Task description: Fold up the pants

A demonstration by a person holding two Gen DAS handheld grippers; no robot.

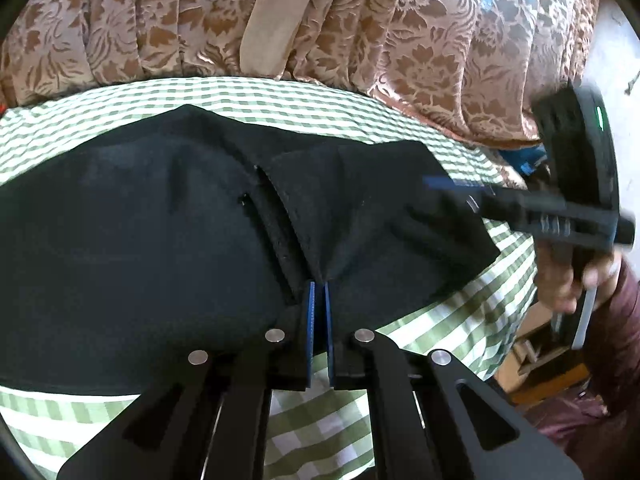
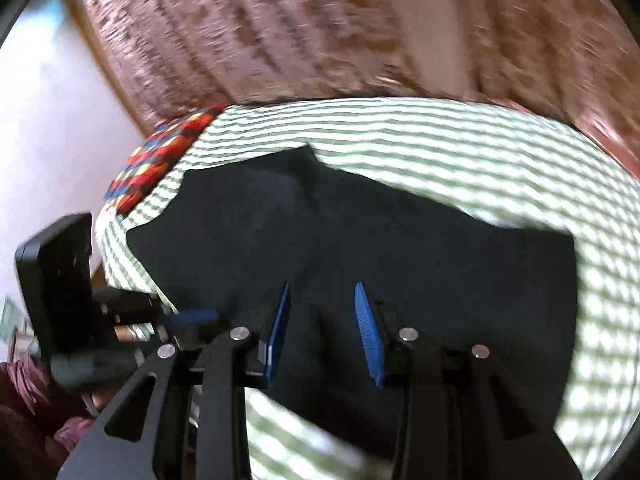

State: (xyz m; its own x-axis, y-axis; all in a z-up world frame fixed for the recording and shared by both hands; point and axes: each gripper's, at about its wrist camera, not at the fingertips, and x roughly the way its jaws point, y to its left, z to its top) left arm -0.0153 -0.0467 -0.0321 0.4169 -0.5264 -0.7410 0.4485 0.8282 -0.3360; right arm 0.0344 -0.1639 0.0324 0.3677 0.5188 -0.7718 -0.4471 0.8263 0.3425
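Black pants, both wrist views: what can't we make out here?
- Left wrist view: the black pants run off the left edge and under the left gripper, so their near hem is hidden.
- Right wrist view: motion blur smears the pants and the green checked cloth; no seams or folds readable.
- Right gripper: open, but contact with the fabric is unclear.
- Waistband and leg ends cannot be told apart in either view.

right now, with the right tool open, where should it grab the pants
Take the near edge of the pants, on the stretch right of where the left tool is pinching. Come in low from the near side, one finger under the hem: the cloth lies flat on the checked cloth there.
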